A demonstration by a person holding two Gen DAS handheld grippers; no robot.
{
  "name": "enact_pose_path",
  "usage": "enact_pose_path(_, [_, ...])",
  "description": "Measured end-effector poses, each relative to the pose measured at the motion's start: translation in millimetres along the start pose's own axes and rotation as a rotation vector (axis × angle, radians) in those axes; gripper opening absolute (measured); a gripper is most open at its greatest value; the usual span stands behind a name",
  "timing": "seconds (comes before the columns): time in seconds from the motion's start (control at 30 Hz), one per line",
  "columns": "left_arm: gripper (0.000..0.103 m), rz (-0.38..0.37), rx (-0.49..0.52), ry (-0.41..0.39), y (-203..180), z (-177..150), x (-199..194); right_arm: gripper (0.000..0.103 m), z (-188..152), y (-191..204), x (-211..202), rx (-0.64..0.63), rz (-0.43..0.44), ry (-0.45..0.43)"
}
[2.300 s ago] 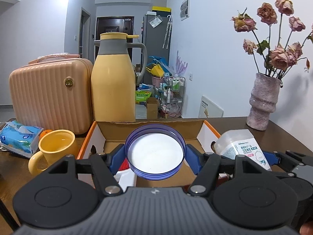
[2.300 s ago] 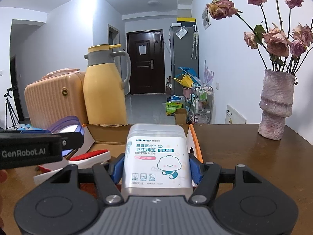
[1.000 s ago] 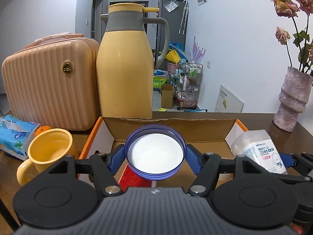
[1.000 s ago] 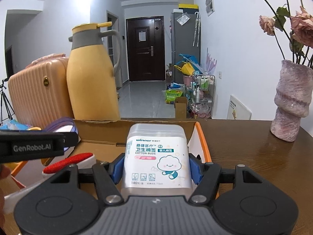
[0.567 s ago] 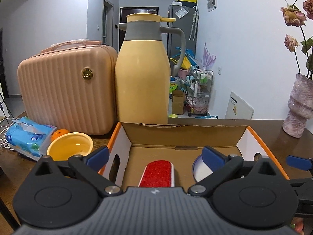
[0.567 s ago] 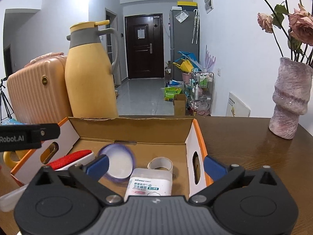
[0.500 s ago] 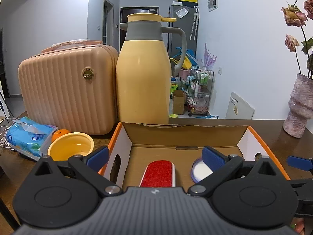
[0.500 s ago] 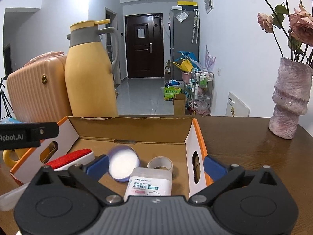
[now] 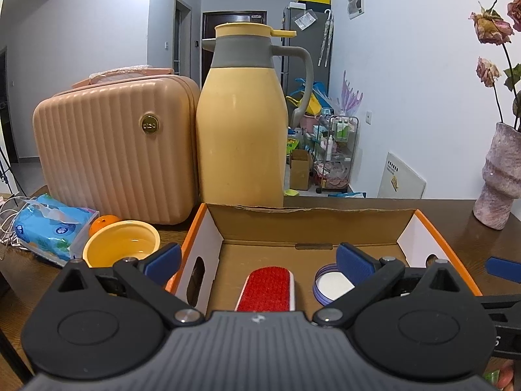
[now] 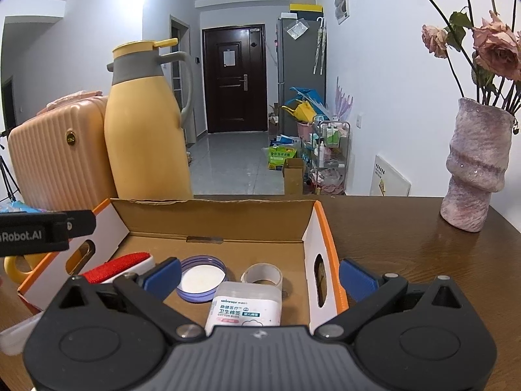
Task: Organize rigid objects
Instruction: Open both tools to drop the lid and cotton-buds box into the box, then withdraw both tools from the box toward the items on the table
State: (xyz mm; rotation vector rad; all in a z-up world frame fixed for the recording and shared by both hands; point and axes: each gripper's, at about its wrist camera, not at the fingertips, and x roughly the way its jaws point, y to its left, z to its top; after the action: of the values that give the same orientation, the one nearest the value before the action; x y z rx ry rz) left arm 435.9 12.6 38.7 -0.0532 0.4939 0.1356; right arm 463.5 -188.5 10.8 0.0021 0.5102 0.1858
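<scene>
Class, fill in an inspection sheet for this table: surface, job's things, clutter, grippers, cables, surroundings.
Surface: dark wooden table.
Job's things: cardboard box holding lint brush, purple lid, tape roll, cotton buds box.
Clutter: yellow jug, case, mug, orange, tissue pack, vase.
Grippers: left gripper and right gripper open, empty.
Cables: white cables at left edge.
Surroundings: hallway, dark door.
</scene>
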Motion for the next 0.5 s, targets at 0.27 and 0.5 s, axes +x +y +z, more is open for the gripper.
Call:
enact_pose_path(0.27, [0.103,0.012,-0.011,-0.017,2.3,0.4,-12.3,0.103,1.3,0.7,-12.6,-0.003,-0.003,-0.013])
enact_pose_path(0.5, [0.103,0.020,-0.006,-0.028,6.1,-1.8,-27.1,0.103,-2.4,1.3,-29.6,-0.020,-0.005,-0.026])
